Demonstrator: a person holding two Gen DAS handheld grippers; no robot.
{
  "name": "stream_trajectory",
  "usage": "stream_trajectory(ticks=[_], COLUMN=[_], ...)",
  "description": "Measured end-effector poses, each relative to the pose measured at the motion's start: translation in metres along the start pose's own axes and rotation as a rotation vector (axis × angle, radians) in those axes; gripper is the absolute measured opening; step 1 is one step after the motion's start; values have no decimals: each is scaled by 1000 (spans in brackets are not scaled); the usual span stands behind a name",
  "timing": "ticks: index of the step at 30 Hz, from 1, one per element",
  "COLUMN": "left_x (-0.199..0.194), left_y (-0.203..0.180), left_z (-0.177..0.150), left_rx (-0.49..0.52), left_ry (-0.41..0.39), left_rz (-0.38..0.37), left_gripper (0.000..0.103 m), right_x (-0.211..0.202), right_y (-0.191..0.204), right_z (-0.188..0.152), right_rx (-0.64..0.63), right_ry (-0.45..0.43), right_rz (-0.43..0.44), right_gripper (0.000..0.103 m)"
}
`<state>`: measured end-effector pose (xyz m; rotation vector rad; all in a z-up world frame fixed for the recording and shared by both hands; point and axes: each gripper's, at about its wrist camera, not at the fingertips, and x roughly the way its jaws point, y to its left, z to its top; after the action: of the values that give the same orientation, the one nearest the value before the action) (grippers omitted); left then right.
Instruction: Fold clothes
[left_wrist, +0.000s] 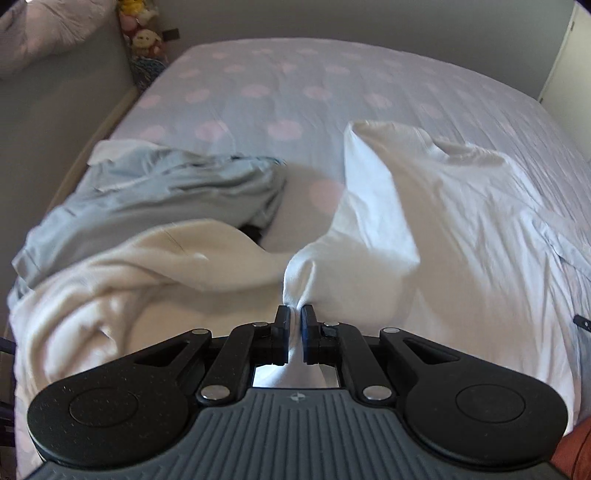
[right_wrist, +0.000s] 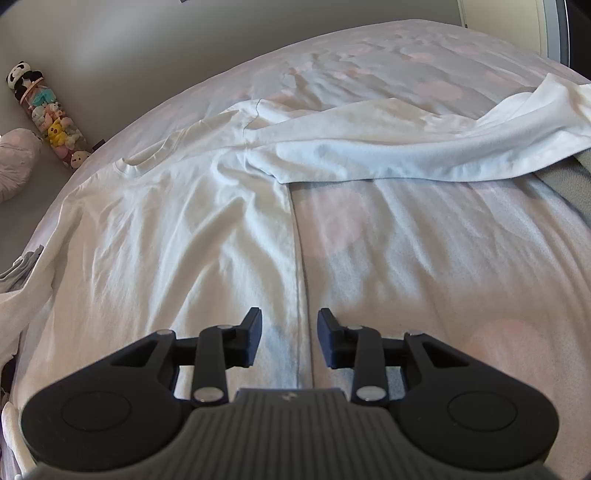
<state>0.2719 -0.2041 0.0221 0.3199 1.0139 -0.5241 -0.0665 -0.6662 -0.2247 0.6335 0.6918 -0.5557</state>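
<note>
Standing by the bed, I could read no writing or label anywhere. Off to the left, a grey garment lay crumpled, clear only from the left wrist view. The left gripper had its jaws pinching a fold of the white T-shirt, lifted off the dotted sheet. Only the right view showed the shirt's hem, lying between the spread jaws of the right gripper, and a tube of plush toys.

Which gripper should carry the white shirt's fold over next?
Left. The left gripper is already shut on a pinch of the white shirt; the right gripper stands open over its hem, holding nothing.
</note>
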Motion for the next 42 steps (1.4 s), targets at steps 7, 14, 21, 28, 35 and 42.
stream_trajectory(ticks=[7,14,21,28,35,42], left_x=[-4,38,56,14,4,45], left_y=[59,100,109,75,9,-44], left_z=[54,70,51,17,-35,-92], left_rx=[-69,-93,-105,-58,137,330], left_ry=[-76,-73,-87,-152,14,295], left_rz=[199,324,342,274,44,-180], left_gripper=[4,4,34,55,55,55], right_x=[5,9,10,9,-2,-10], right_y=[2,3,4,5,9,10], right_z=[0,1,3,4,5,7], right_rx=[-12,-20,-22,-6,27,37], right_ry=[10,17,24,46,63,51], right_rz=[-1,-6,-9,7,67,108], right_gripper=[37,38,40,46,51,51])
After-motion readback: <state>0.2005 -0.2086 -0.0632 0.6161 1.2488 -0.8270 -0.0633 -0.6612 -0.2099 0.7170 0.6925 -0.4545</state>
